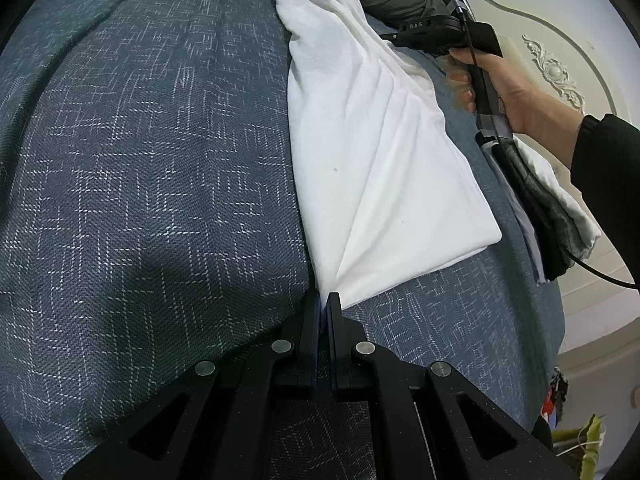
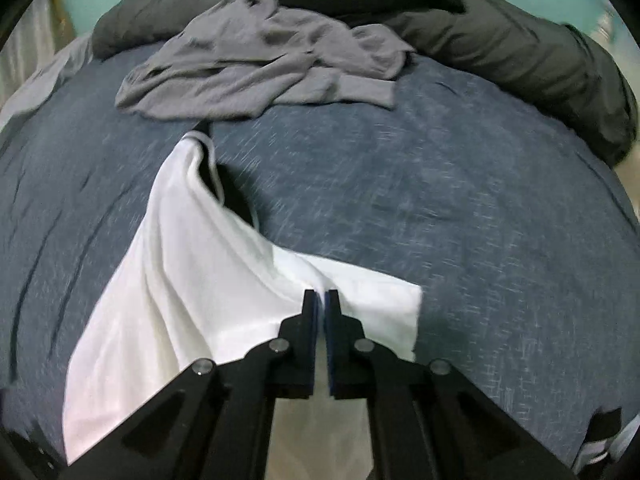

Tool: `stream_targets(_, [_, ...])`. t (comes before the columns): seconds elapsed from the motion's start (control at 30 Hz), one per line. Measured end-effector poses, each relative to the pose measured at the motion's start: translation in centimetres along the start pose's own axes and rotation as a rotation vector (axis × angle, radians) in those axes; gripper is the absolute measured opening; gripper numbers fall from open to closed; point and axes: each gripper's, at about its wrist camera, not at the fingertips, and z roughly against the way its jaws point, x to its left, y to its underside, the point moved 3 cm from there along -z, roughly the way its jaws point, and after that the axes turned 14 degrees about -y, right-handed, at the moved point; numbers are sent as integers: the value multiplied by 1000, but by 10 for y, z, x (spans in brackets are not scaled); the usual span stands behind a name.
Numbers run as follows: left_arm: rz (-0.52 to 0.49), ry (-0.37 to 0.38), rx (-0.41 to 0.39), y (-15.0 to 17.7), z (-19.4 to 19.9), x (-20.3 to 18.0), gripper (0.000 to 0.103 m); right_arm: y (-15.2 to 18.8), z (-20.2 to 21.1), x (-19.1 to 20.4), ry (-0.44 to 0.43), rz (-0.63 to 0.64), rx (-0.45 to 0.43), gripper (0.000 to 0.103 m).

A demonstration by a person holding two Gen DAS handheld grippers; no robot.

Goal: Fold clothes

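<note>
lengthwise, white shirt (image 1: 372, 152) folded narrow

Both wrist views look steeply down, close over the bed (image 1: 140, 140), sharing the white garment (image 1: 380, 160).

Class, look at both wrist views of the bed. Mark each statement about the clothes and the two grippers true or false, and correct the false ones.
1. The left gripper is shut on a corner of the white garment. True.
2. The right gripper stands wide open above bare bedding. False: it is closed on the white garment.
3. A crumpled grey garment lies farther up the bed. True.
4. The bedspread is plain red. False: it is dark blue with a pale woven pattern.
</note>
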Motion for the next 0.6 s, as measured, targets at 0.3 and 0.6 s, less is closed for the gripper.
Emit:
stream_targets(0.3, [-1,-1,-1,1,1,1,3,-7,12,-34,103,-123,-63,2])
stream_targets(0.6, [-1,-2,0,1,3,1,3,-13,-5,-56,215,-165,-12,2])
